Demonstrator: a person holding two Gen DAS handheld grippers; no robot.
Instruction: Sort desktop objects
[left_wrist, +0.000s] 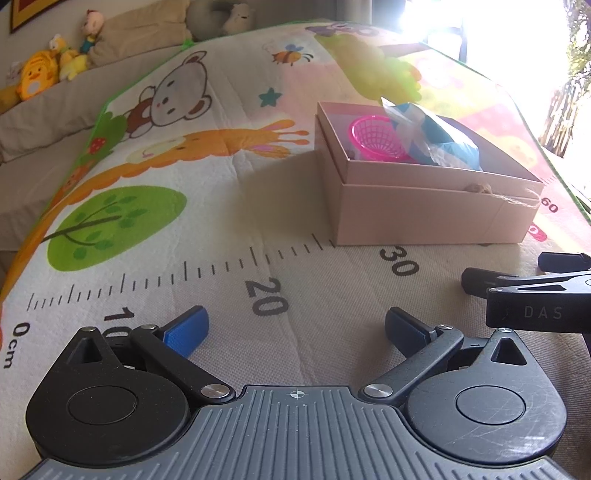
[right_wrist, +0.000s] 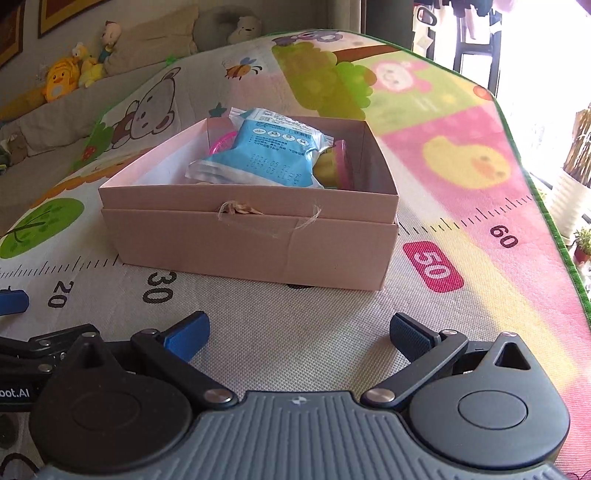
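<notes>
The left gripper (left_wrist: 297, 332) hangs low over a colourful cartoon-printed play mat (left_wrist: 207, 173) with a printed ruler strip, its blue-padded fingers (left_wrist: 186, 330) spread wide apart with nothing between them. The right gripper (right_wrist: 299, 334) is likewise spread wide and empty, just beside the left one, whose black linkage shows at the lower left of the right wrist view.

Ahead and to the right of the left gripper, and straight ahead of the right gripper, sits an open pale pink cardboard box (right_wrist: 243, 236) nested in its own lid, with a frayed bit of twine (right_wrist: 236, 210) at its near wall. Inside the box lies a light blue plastic packet with printed text (right_wrist: 269, 155), tilted across the other contents. Behind it, toward the far left corner, rests a small magenta plastic basket (left_wrist: 376, 138). At the far right side of the box a yellow item with a pink rim (right_wrist: 334, 166) is partly hidden by the packet.

Far ahead to the left of both grippers, yellow plush toys (left_wrist: 37, 75) line a beige sofa (left_wrist: 40, 122) beyond the mat's edge.
</notes>
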